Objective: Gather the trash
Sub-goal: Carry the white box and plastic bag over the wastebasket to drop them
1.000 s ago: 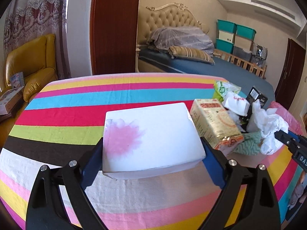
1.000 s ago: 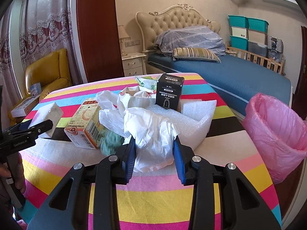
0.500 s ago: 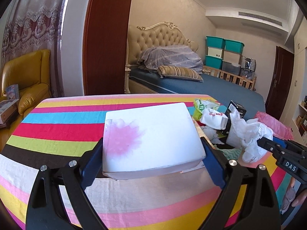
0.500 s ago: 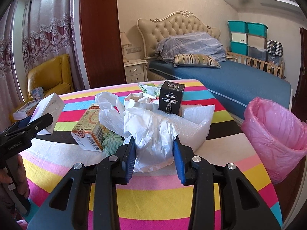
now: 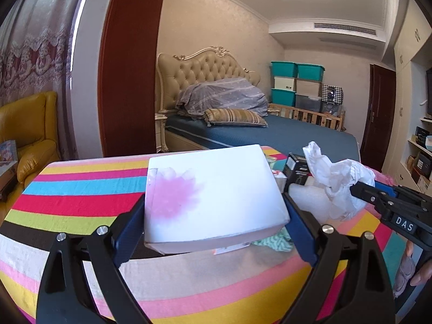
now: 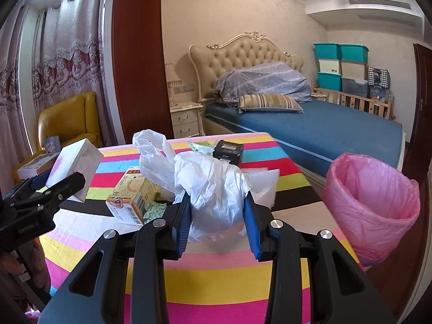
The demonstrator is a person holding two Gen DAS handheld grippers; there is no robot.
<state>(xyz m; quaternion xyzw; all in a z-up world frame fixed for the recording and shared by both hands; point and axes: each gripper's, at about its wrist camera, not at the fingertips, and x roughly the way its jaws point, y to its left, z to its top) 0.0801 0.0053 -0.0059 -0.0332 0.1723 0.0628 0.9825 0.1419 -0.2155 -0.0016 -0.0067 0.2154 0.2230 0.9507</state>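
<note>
- Clamping a white box point(image 5: 216, 197) with a pink flower print between its blue pads, the left hand-held gripper point(image 5: 216, 221) holds it clear above the striped desk point(image 5: 81, 189); the jaws stand wide, pressed against the box's two side faces.
- From the right wrist view the same box point(image 6: 78, 164) appears at the left, tilted, in the left hand-held gripper's black jaws, raised over the desk's near-left part.
- The right hand-held gripper point(image 6: 217, 216) is closed narrowly on a crumpled white plastic bag point(image 6: 213, 186); the bag bulges up out of the blue pads, with a loose handle loop standing to the upper left.
- In the left wrist view that bag point(image 5: 340, 181) hangs from the right hand-held gripper's tip at the right edge, lifted above the desk.
- Left on the desk: an orange-yellow carton point(image 6: 132, 197) lying on its side, a green patterned wrapper point(image 6: 155, 210) touching it, a black box point(image 6: 228, 149) standing upright farther back, a green-and-white packet point(image 6: 201, 147) beside it, and a white foam sheet point(image 6: 266, 186) behind the held bag.
- A bin lined with a pink bag point(image 6: 372, 205) stands just off the desk's right edge, its mouth open.
- A blue bed point(image 6: 310, 132) lies behind the desk.
</note>
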